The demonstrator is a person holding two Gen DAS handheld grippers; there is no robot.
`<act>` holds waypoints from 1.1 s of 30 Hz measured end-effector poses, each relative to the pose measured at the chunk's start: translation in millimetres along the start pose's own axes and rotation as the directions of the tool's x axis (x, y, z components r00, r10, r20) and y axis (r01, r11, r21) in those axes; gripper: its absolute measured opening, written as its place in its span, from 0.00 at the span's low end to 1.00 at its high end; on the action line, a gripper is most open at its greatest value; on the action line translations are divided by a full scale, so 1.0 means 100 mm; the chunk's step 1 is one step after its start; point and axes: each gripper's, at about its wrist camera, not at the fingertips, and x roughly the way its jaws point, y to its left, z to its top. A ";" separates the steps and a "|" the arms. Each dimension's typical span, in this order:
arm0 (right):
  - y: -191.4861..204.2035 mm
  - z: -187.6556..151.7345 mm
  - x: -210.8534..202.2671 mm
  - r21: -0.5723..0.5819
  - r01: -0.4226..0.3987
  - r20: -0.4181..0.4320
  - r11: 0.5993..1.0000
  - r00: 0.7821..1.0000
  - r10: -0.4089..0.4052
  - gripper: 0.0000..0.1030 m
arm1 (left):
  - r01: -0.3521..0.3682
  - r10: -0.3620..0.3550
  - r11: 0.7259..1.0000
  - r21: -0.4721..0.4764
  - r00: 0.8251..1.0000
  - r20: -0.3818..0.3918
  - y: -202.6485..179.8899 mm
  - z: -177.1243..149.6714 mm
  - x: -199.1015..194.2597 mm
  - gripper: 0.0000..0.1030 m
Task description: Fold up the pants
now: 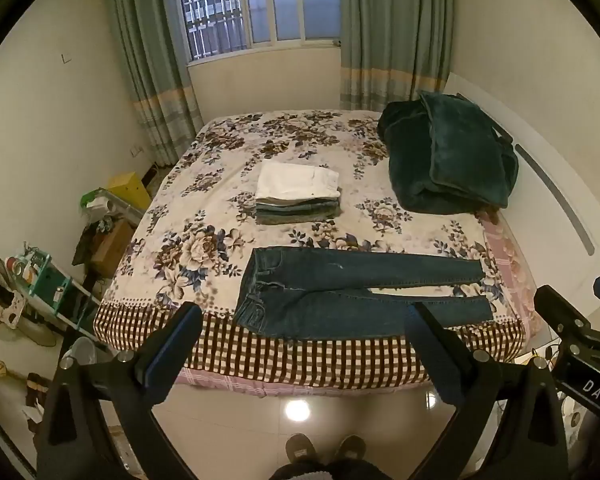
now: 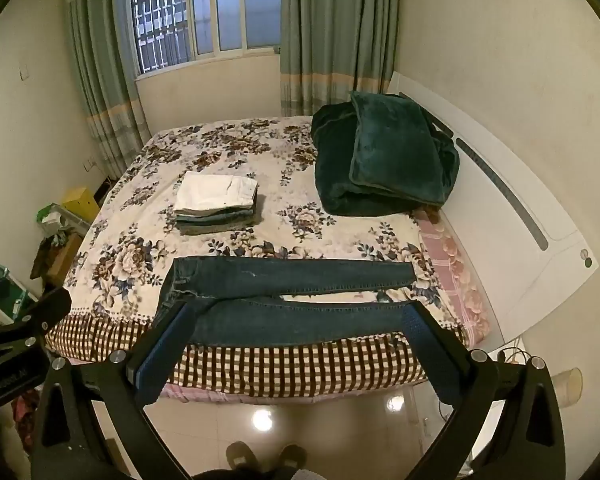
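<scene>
Dark blue jeans (image 1: 340, 292) lie flat along the near edge of the bed, waistband to the left, both legs stretched to the right; they also show in the right wrist view (image 2: 284, 300). My left gripper (image 1: 304, 312) is open and empty, held high above the floor in front of the bed. My right gripper (image 2: 300, 312) is open and empty at the same height, to the right of the left one. Neither touches the jeans.
A stack of folded pants with a white pair on top (image 1: 298, 194) sits mid-bed (image 2: 216, 202). A dark green blanket (image 1: 448, 160) is heaped at the right by the white headboard (image 2: 500, 208). Cluttered shelves (image 1: 48, 280) stand at the left. My feet (image 1: 324, 450) are on the tiled floor.
</scene>
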 end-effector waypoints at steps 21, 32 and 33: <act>-0.01 0.01 -0.04 0.002 0.000 0.011 1.000 1.000 0.000 1.00 | 0.001 -0.001 1.000 0.004 1.000 0.010 -0.02 0.15 -0.08 1.00; 0.03 0.03 -0.10 0.003 0.002 0.015 1.000 1.000 -0.002 1.00 | 0.006 -0.006 1.000 0.005 1.000 0.022 -0.09 0.25 -0.12 1.00; 0.03 0.03 -0.10 0.003 0.002 0.015 1.000 1.000 -0.002 1.00 | 0.006 -0.007 1.000 0.006 1.000 0.023 -0.10 0.28 -0.13 1.00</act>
